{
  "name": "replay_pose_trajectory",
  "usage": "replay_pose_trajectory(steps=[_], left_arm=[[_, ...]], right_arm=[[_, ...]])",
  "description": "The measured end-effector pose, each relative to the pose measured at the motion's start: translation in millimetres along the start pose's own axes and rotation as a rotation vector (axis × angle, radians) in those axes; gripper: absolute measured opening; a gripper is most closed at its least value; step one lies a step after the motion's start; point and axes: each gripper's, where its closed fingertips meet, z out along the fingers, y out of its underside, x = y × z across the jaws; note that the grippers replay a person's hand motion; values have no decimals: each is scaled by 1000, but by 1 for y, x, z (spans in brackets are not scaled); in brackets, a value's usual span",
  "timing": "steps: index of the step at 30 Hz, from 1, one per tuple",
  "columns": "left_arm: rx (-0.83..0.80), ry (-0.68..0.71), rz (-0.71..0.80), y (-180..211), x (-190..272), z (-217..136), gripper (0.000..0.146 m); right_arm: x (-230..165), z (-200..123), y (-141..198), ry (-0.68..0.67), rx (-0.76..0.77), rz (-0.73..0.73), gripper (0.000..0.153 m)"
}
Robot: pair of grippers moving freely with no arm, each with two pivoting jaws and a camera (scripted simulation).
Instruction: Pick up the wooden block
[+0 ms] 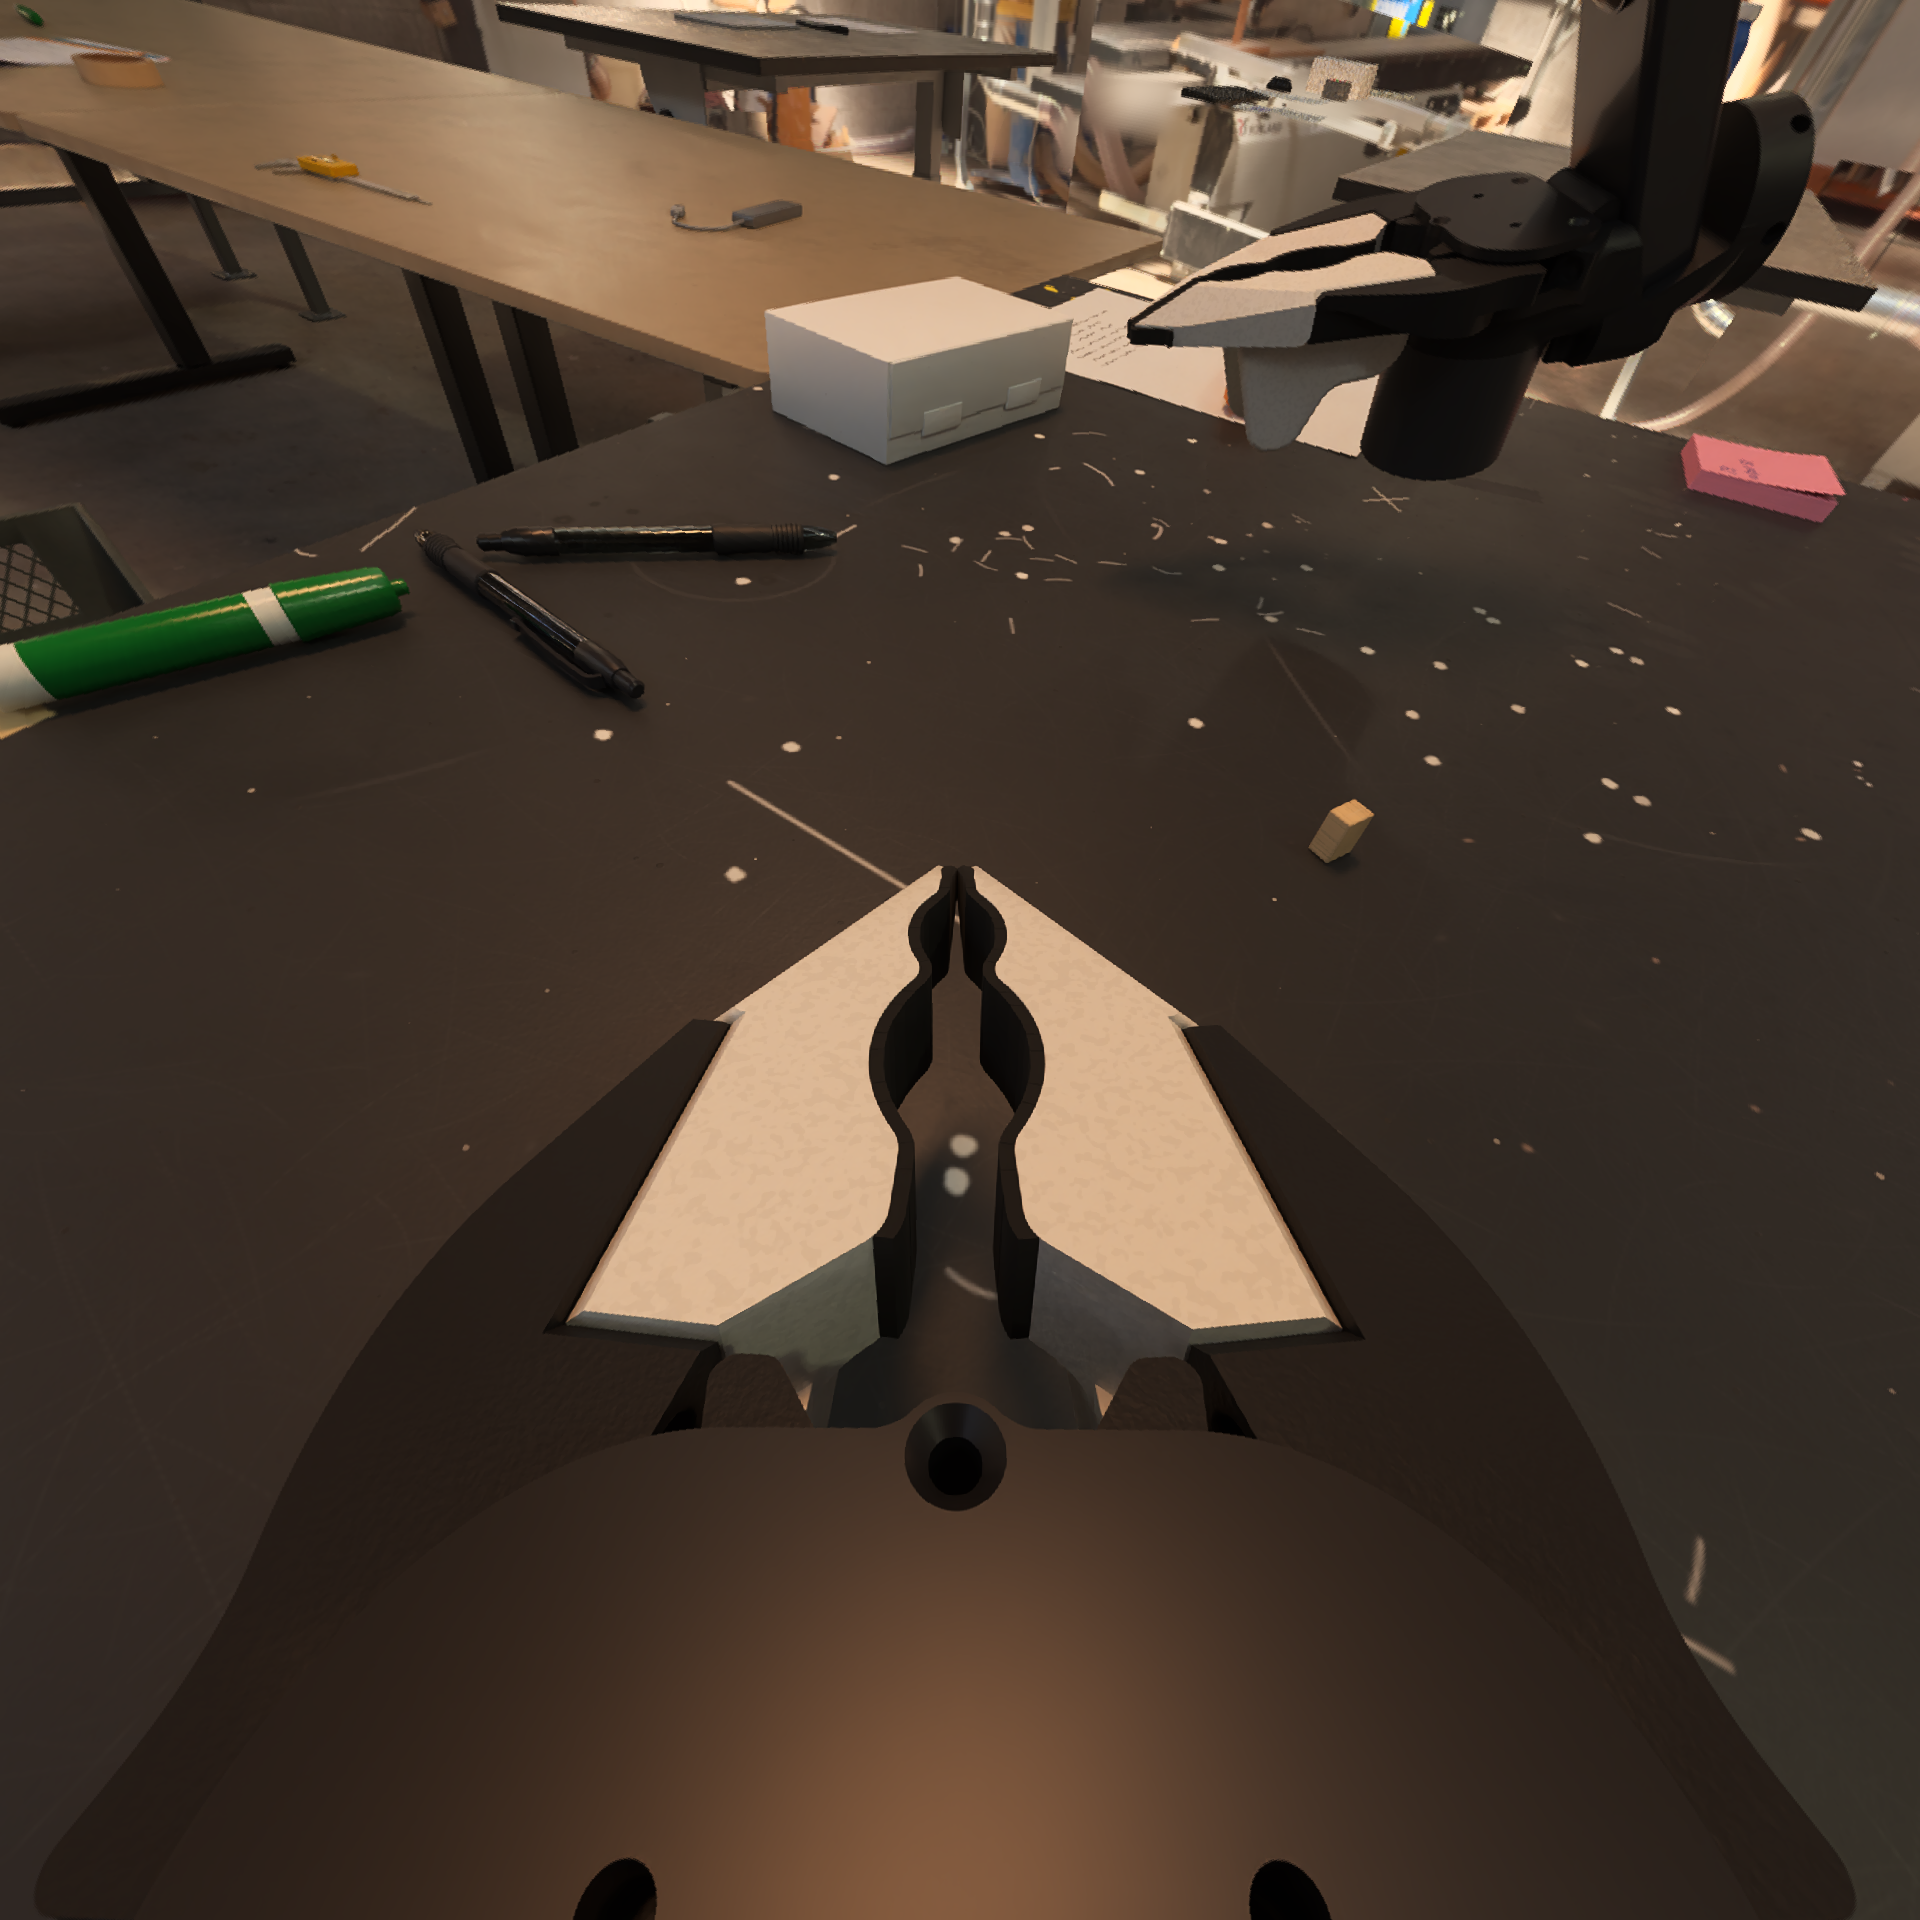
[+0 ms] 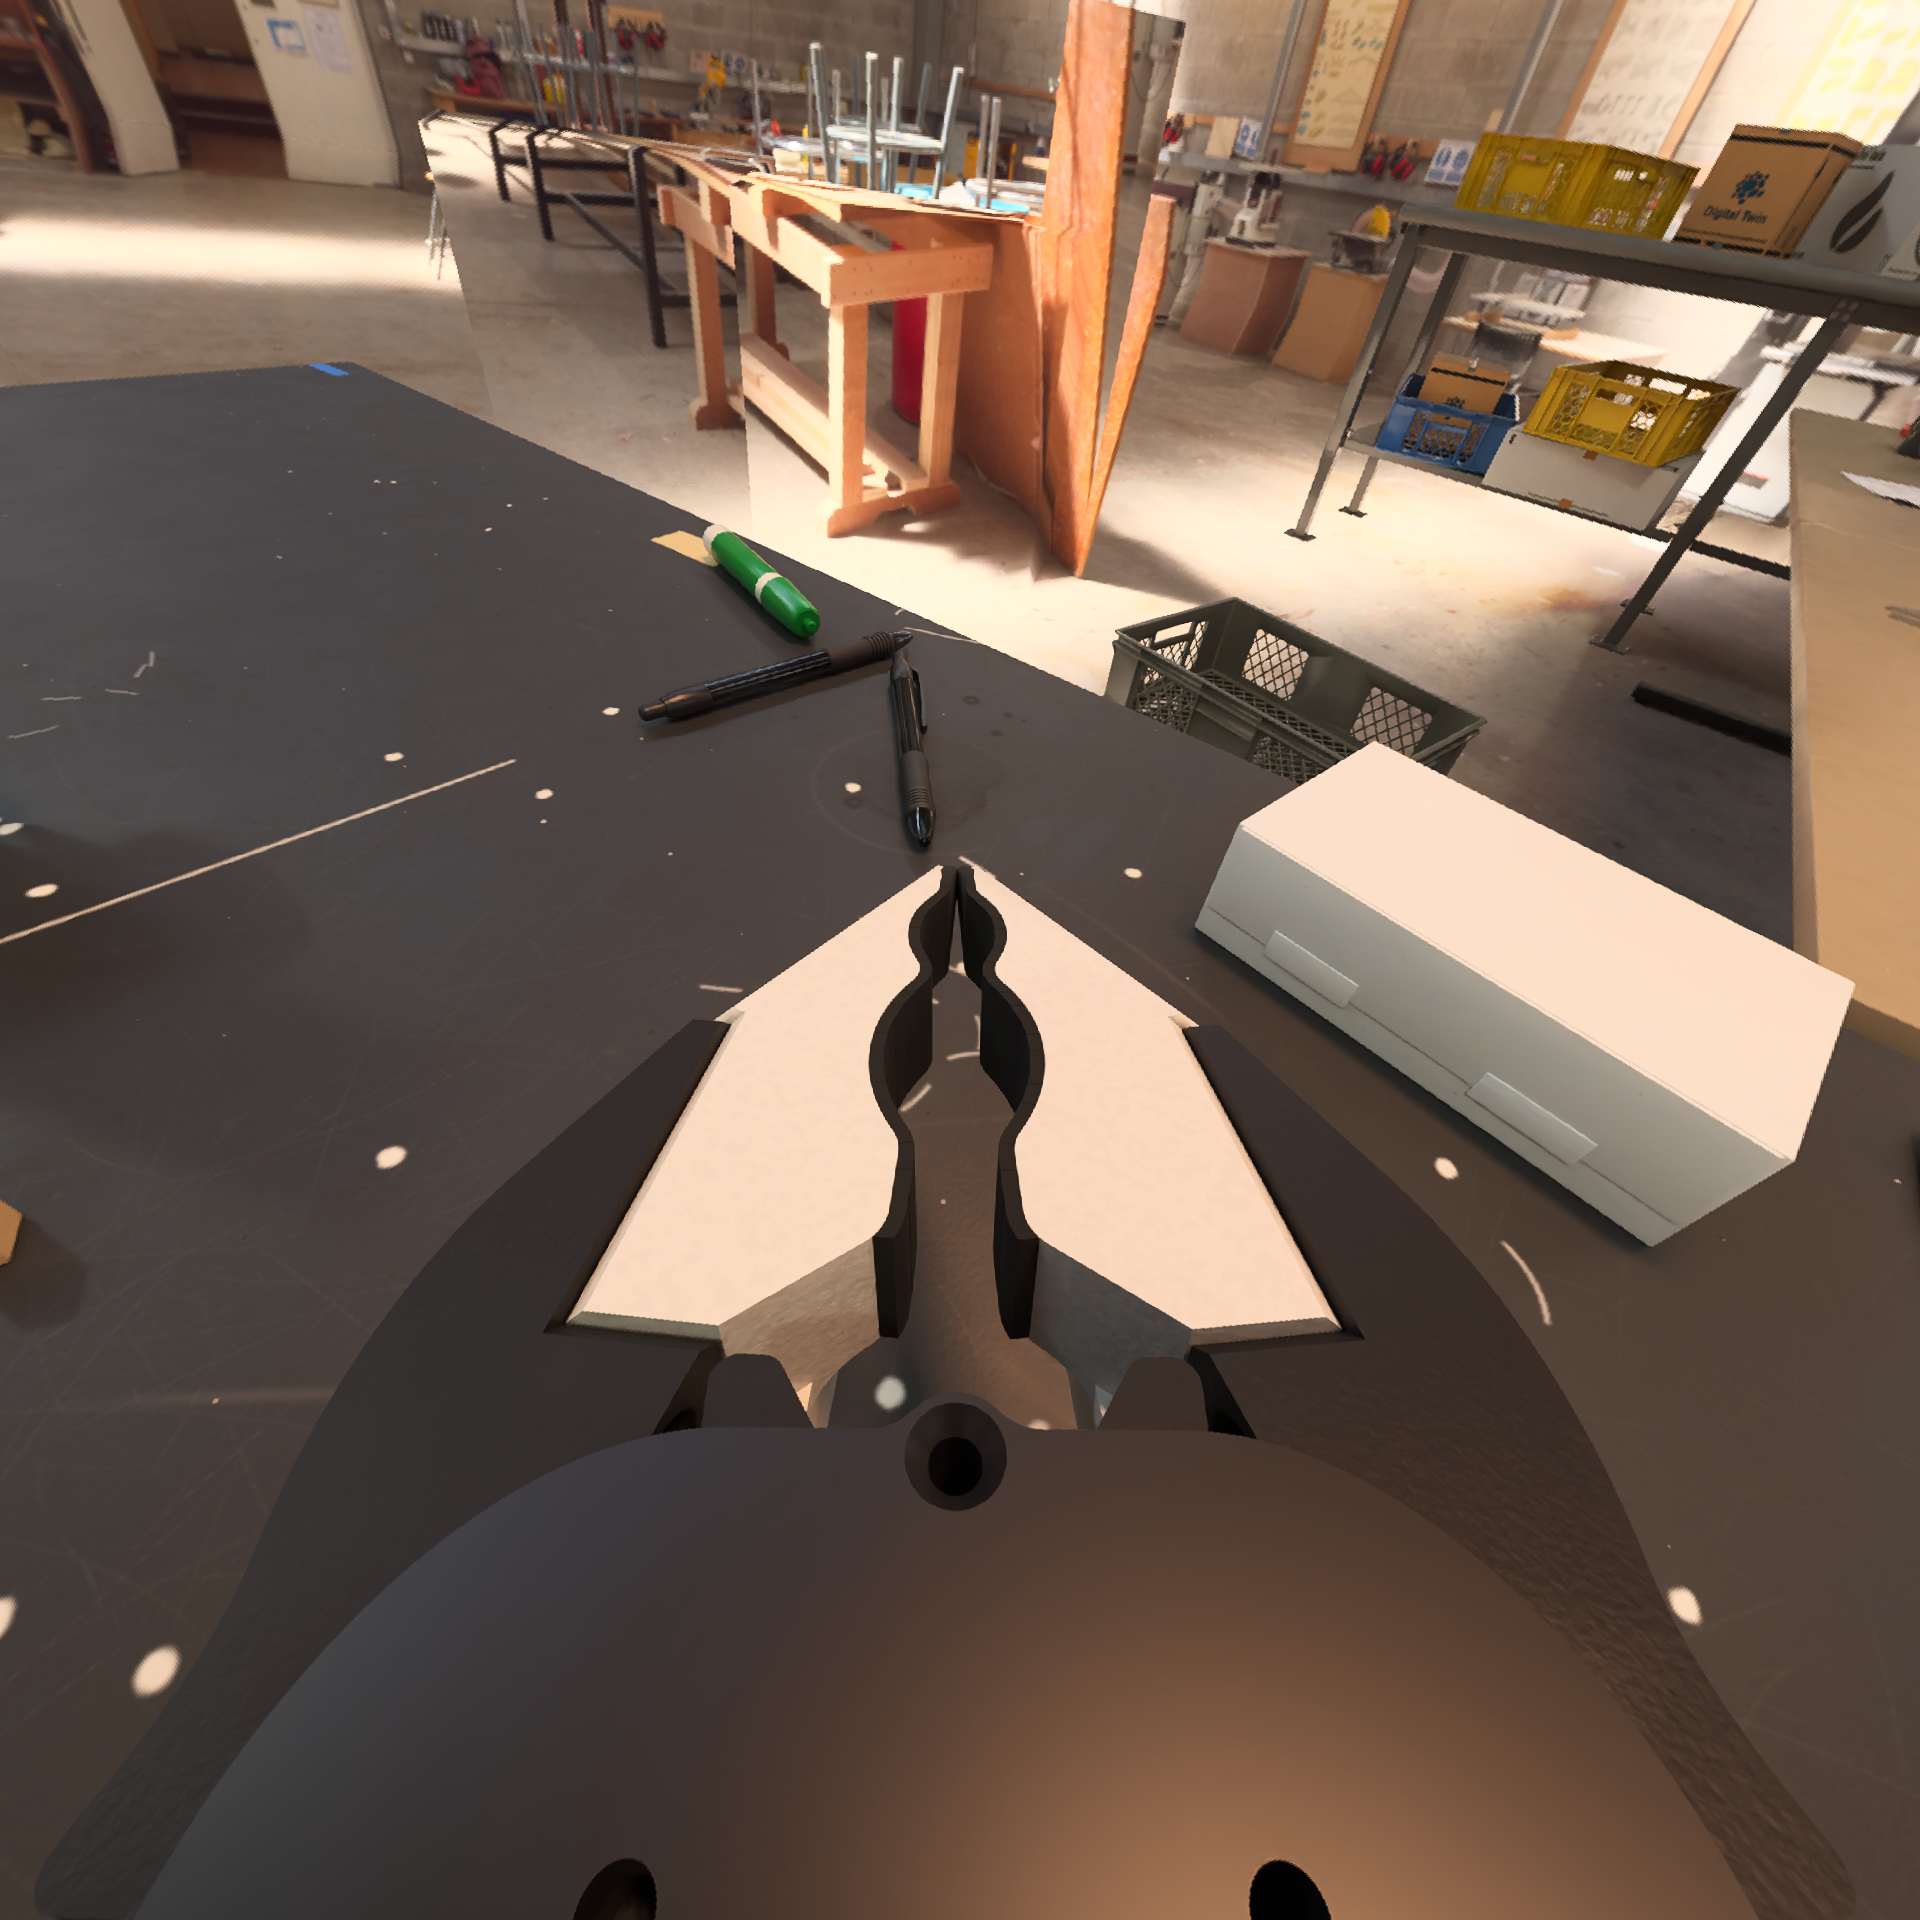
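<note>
A small light wooden block (image 1: 1341,829) lies on the dark table (image 1: 1039,727), ahead and to the right of my left gripper (image 1: 956,873), which is shut and empty. A sliver of the block shows at the left edge of the right wrist view (image 2: 6,1231). My right gripper (image 2: 956,873) is shut and empty, above the table with its tips near a black pen (image 2: 911,743). The right gripper also shows in the left wrist view (image 1: 1148,330), raised at the far right, tips shut.
A white box (image 1: 920,364) (image 2: 1507,987) stands at the table's far side. Two black pens (image 1: 655,538) (image 1: 530,615) and a green marker (image 1: 208,629) (image 2: 764,582) lie on the left. A pink eraser (image 1: 1761,476) lies far right. A dark crate (image 2: 1288,691) sits beyond the table edge.
</note>
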Motion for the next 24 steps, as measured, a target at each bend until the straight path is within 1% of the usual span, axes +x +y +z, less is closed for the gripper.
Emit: replay_pose_trajectory(steps=[24], left_arm=[[-3, 6, 1, 1, 2, 0, 0]], right_arm=[[-2, 1, 1, -5, -5, -4, 0]])
